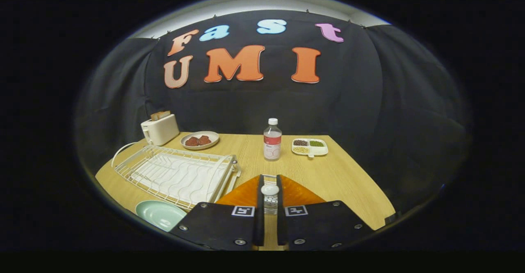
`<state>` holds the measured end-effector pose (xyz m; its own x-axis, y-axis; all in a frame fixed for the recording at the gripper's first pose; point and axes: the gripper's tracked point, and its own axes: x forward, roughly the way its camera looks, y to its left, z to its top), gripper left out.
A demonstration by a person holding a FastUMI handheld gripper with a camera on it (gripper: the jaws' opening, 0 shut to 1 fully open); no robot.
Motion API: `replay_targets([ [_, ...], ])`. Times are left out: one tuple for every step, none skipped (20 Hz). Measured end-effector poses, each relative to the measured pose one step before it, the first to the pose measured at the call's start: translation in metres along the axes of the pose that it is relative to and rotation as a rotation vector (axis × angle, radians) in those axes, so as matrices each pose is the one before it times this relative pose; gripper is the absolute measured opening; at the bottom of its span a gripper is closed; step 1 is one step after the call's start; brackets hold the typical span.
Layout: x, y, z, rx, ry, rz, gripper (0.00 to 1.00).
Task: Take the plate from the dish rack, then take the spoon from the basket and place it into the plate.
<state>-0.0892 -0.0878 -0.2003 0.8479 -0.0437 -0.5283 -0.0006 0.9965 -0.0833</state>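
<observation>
One wooden table (328,174) carries everything. One white wire rack (176,174) lies empty at the left, its near corner hidden by the gripper (270,183). One pale green plate (160,214) sits on the table just before the rack, partly cut off. The orange basket (295,193) is mostly hidden behind the fingers, which stand nearly closed, pinching the white spoon (270,189) between them above the basket. Beyond stand one toaster (160,129), one bottle (272,139), one dish of reddish food (199,140) and one three-part tray (310,146).

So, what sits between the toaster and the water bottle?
A small dish of reddish-brown food, on the table; the gripper view shows it.
</observation>
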Motion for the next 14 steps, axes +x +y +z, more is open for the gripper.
replay_targets([
  [-0.00532, 0.002, 0.00513, -0.00234, -0.00632, 0.00891, 0.12],
  [-0.00555, 0.00165, 0.00507, -0.00319, -0.00201, 0.01016, 0.12],
  [-0.00633, 0.00364, 0.00372, -0.0042, -0.00048, 0.01135, 0.12],
  [-0.00492, 0.00227, 0.00363, -0.00634, 0.00136, 0.00519, 0.12],
  [-0.00546, 0.0035, 0.00117, -0.00965, 0.00631, 0.00967, 0.12],
  [-0.00474, 0.00297, 0.00365, -0.00932, -0.00302, 0.00511, 0.12],
  [-0.00378, 0.00456, 0.00251, -0.00933, -0.00104, 0.01184, 0.12],
  [-0.00303, 0.00562, 0.00217, -0.00412, 0.0, 0.01267, 0.12],
  [-0.00428, 0.00673, 0.00093, -0.00146, 0.00347, 0.01931, 0.12],
  [-0.00337, 0.0082, 0.00021, 0.00044, 0.00323, 0.02376, 0.12],
  [-0.00336, 0.008, -0.00032, 0.00071, 0.00346, 0.02507, 0.12],
  [-0.00221, 0.00908, 0.00031, -0.00076, 0.00137, 0.02493, 0.12],
  [-0.00378, 0.00615, -0.0006, 0.00358, 0.00737, 0.02104, 0.12],
  [-0.00043, 0.01052, -0.00287, 0.00477, 0.00902, 0.02765, 0.12],
])
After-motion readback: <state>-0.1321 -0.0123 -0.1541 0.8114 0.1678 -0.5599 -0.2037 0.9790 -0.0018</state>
